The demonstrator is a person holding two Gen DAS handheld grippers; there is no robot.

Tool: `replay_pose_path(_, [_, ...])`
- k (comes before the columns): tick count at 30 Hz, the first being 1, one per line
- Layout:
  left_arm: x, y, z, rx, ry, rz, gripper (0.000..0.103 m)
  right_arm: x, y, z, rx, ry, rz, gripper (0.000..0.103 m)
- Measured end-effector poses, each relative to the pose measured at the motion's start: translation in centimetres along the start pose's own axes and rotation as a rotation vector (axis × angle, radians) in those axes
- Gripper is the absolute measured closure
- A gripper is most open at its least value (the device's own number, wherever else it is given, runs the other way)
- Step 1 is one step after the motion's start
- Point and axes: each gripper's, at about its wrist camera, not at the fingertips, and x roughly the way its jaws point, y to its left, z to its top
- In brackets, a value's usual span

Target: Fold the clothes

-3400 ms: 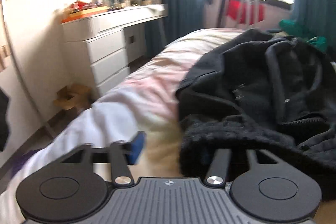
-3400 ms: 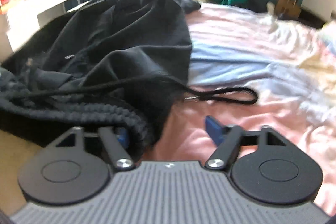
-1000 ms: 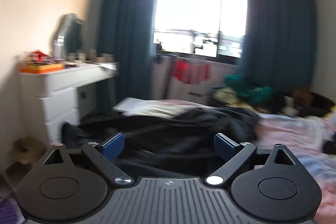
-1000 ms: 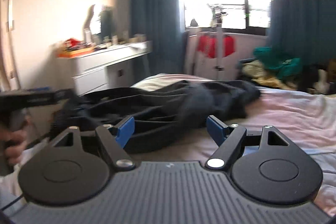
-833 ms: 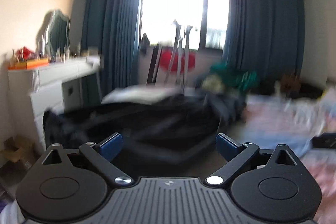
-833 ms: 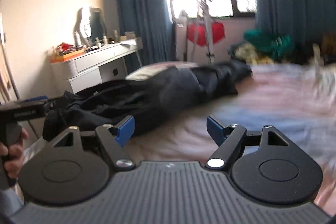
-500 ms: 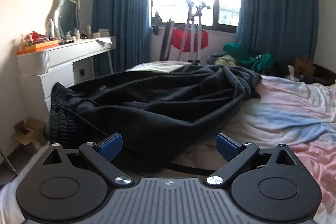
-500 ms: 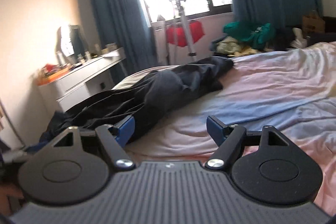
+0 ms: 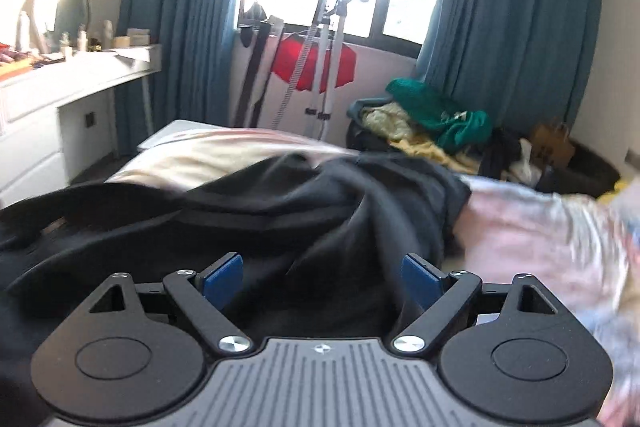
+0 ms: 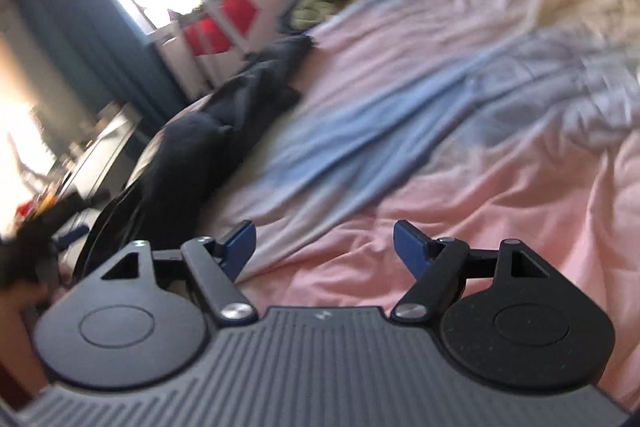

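Left gripper (image 9: 322, 277): jaws spread wide, nothing between them. Black garment (image 9: 248, 227) lies crumpled on the bed (image 9: 532, 227) directly ahead of and below the fingers, spilling off to the gripper's left.

Right gripper (image 10: 324, 247): jaws also spread, empty, camera rolled so the room tilts. Ahead of it is only bare pink-and-blue bedsheet (image 10: 460, 115); the black garment (image 10: 192, 143) sits well off to its front-left, a long dark heap along the bed edge.

Left view only: white dresser (image 9: 60, 95) with mirror (image 9: 72, 7) far left, red cloth on a stand (image 9: 316, 63) at the window straight ahead, green and yellow clothes pile (image 9: 432, 115) front-right.

Right view only: wide stretch of open sheet to the gripper's right. Motion blur at its far edges; far-left detail unreadable.
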Motion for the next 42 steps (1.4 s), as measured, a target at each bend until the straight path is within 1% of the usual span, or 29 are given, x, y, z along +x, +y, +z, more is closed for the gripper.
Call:
replay_pose_path(1, [1.7,-0.4,1.1,-0.005,0.000,-0.005,0.019,0.7,-0.4,0.3,0.024,0.003,-0.008,0.026])
replay_pose_path(3, [5.9,-1.6,2.4,-0.007,0.019,0.003,0.019,2.4,-0.9,0.7,0.041,0.002,-0.024,0.026])
replay_pose_path(4, [8.2,-2.5,2.7,0.017,0.036,0.050,0.019,3.2,-1.1,1.0,0.047,0.001,-0.032,0.026])
replay_pose_path(5, [10.6,-3.6,3.1,0.059,0.064,0.114,0.021,4.1,-1.2,1.1,0.043,-0.002,-0.047,0.026])
replay_pose_path(7, [14.3,-5.2,3.6,0.145,0.091,0.170,0.026,5.5,-1.5,1.2,0.034,-0.001,-0.071,0.026])
replay_pose_path(9, [16.8,-6.4,4.1,0.189,0.070,0.185,0.027,6.8,-1.8,1.2,0.039,0.010,-0.080,0.026])
replay_pose_path(11, [19.0,-7.4,4.5,0.218,0.052,0.204,0.036,7.9,-2.1,1.3,0.045,0.021,-0.082,0.026])
replay_pose_path(12, [20.0,-7.7,4.8,0.231,0.050,0.211,0.043,8.3,-2.2,1.3,0.046,0.020,-0.083,0.026])
replay_pose_path(14, [21.7,-8.5,5.2,0.260,0.057,0.242,0.065,9.0,-2.3,1.3,0.034,0.011,-0.089,0.026])
replay_pose_path(15, [22.2,-8.8,5.4,0.277,0.069,0.257,0.086,9.2,-2.2,1.4,0.026,0.001,-0.092,0.026])
replay_pose_path(16, [22.6,-9.2,5.4,0.291,0.081,0.271,0.092,9.3,-2.2,1.3,0.018,-0.011,-0.095,0.026])
replay_pose_path(17, [22.7,-9.6,5.4,0.307,0.088,0.282,0.095,9.5,-2.2,1.4,0.009,-0.020,-0.098,0.026])
replay_pose_path(18, [22.2,-10.1,5.3,0.333,0.075,0.287,0.097,9.7,-2.1,1.4,0.000,-0.027,-0.102,0.026])
replay_pose_path(20, [20.4,-11.2,5.1,0.380,0.040,0.288,0.098,10.0,-2.0,1.3,-0.008,-0.036,-0.109,0.026])
replay_pose_path(22, [17.6,-12.8,5.0,0.444,0.005,0.255,0.098,9.9,-1.8,1.2,-0.012,-0.041,-0.102,0.025])
replay_pose_path(25, [12.1,-16.7,4.0,0.651,-0.035,0.150,0.098,9.4,-1.8,1.4,-0.008,-0.042,-0.061,0.025])
replay_pose_path(27, [7.3,-19.0,2.7,0.754,-0.072,0.067,0.098,8.5,-1.9,1.5,0.015,-0.055,-0.032,0.025])
replay_pose_path(30, [0.0,-21.0,0.8,0.784,-0.096,-0.061,0.098,6.7,-2.2,1.9,0.049,-0.092,0.003,0.025])
replay_pose_path(32, [-3.7,-21.1,-1.2,0.780,-0.103,-0.109,0.098,5.0,-2.6,2.3,0.077,-0.130,0.022,0.025])
replay_pose_path(34, [-7.0,-19.9,-3.8,0.725,-0.080,-0.157,0.098,3.3,-3.2,2.6,0.108,-0.168,0.031,0.025])
replay_pose_path(36, [-9.7,-17.9,-7.4,0.670,-0.066,-0.182,0.098,1.5,-4.3,2.9,0.167,-0.194,0.058,0.024])
replay_pose_path(37, [-10.5,-16.7,-9.3,0.640,-0.054,-0.177,0.098,0.8,-5.0,3.1,0.204,-0.193,0.089,0.024])
replay_pose_path(39, [-11.1,-13.7,-12.9,0.532,0.012,-0.171,0.098,-0.3,-6.3,3.4,0.285,-0.174,0.172,0.024])
replay_pose_path(41, [-11.3,-10.8,-16.2,0.424,0.073,-0.167,0.098,-0.6,-7.2,3.5,0.341,-0.142,0.198,0.024])
replay_pose_path(42, [-11.4,-9.8,-17.4,0.390,0.076,-0.161,0.098,-0.7,-7.6,3.5,0.366,-0.124,0.205,0.024])
